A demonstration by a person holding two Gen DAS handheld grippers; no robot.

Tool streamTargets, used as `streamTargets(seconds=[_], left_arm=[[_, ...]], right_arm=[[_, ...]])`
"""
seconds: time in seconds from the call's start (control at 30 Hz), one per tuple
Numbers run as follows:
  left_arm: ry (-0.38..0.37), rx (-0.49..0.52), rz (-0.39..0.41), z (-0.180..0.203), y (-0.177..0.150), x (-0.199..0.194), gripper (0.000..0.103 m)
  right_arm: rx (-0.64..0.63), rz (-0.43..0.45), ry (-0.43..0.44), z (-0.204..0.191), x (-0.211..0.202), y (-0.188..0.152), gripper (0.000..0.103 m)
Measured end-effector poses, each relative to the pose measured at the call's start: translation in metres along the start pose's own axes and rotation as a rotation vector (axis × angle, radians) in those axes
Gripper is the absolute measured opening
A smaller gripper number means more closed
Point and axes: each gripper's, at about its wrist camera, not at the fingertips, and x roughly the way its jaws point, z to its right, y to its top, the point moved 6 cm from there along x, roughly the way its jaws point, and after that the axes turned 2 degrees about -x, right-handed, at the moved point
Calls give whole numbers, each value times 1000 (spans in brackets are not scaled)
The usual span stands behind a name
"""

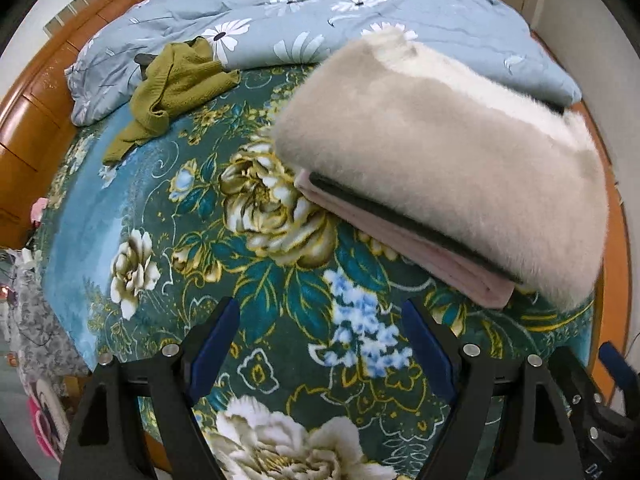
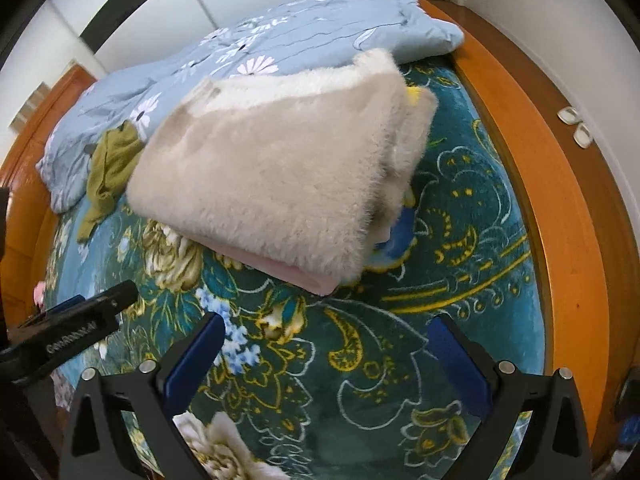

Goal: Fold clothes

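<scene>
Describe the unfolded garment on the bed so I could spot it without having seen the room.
Start at the light blue quilt bunched at the far end of the bed. Where its edge meets the green flowered blanket, to the left of the neat fluffy cream stack, lies an olive-green top. It is the only crumpled piece, ribbed and loosely heaped.

Both views are evenly and fairly brightly lit by soft indoor light, with no hard shadows. A narrow soft shadow lies under the fluffy cream garment (image 1: 448, 168) at its 7 o'clock edge. The orange wooden bed frame (image 2: 560, 208) shows a mild sheen at 3 o'clock. Strong fisheye bending curves the bed (image 1: 160, 208) into a dome, and black corners ring each picture. The garment's fur looks slightly smeared, and fine detail softens towards the rims.
</scene>
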Motion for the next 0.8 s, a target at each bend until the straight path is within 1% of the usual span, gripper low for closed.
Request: streamTargets(seconds=[0.2, 0.27, 0.4, 0.63, 0.8], left_arm=[[73, 103, -23, 22, -16, 7, 84], [94, 119, -23, 26, -19, 8, 84], [113, 111, -43, 33, -22, 11, 84], [112, 108, -73, 40, -21, 17, 84], [117, 107, -93, 47, -22, 21, 84]], right_arm=[[-18, -22, 27, 7, 9, 1, 103], [-28, -29, 32, 7, 13, 1, 103], [-48, -44, 42, 7, 19, 1, 103], [-59, -66, 70, 10, 27, 2, 103], [-68, -81, 68, 14, 30, 3, 103]])
